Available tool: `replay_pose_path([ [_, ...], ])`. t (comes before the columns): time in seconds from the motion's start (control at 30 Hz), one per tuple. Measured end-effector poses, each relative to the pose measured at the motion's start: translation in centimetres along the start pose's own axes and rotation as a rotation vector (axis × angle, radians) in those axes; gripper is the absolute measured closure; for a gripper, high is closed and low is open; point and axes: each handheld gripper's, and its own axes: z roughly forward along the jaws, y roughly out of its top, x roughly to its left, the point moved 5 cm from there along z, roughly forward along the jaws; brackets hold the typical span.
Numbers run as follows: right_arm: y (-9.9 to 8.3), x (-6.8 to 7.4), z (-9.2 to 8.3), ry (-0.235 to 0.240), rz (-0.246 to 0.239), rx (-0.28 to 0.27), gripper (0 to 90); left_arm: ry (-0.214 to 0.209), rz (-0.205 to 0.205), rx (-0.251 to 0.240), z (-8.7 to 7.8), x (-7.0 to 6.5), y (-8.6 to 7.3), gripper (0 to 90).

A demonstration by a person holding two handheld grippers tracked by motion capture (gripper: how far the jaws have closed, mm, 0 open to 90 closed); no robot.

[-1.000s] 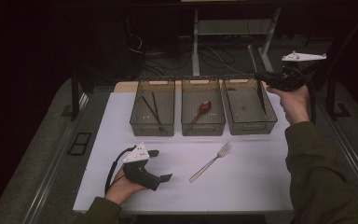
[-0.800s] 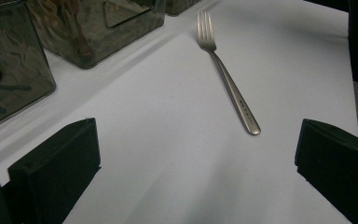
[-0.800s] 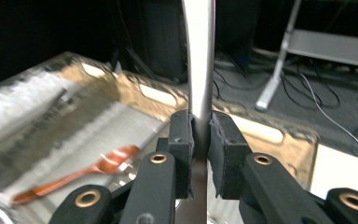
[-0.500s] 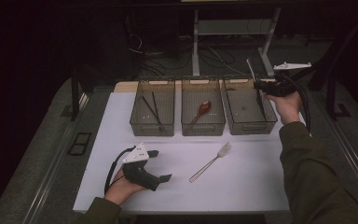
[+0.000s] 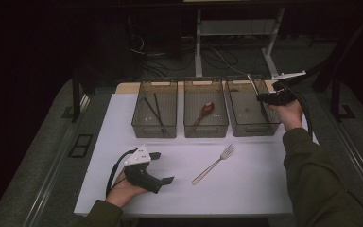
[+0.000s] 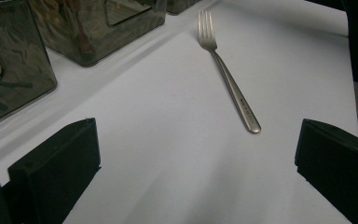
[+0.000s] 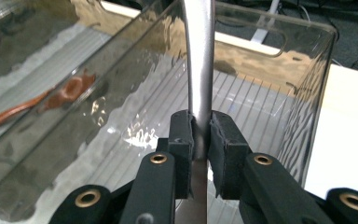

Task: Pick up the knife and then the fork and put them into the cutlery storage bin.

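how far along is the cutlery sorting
Done: black chopsticks lie in the left clear bin, a brown wooden spoon in the middle one. In hand: the right hand-held gripper holds a silver metal utensil over the right bin. Left: the silver fork.

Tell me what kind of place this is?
Likely a lab recording bench, not a kitchen: white table with three clear sorting bins, loose cables on the floor, dark surroundings, handheld right gripper holding a metal utensil.
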Motion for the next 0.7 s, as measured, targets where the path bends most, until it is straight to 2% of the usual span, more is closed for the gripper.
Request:
replay_pose_path([
  [0.3,-0.3,0.3,1.0,-0.012,-0.023,0.063,78.4,-0.002,0.000,0.001,0.0,0.0,0.0,0.0],
  [0.43,-0.2,0.9,1.7,-0.033,-0.065,0.107,77.9,-0.004,0.003,0.004,0.0,0.0,0.0,0.0],
  [0.6,0.3,1.4,1.8,-0.032,-0.063,0.086,63.8,-0.003,0.000,0.002,-0.1,0.0,0.0,0.0],
  [0.7,0.4,1.4,1.4,-0.001,-0.035,0.062,58.9,-0.003,0.000,0.000,-0.1,-0.1,0.0,0.0],
])
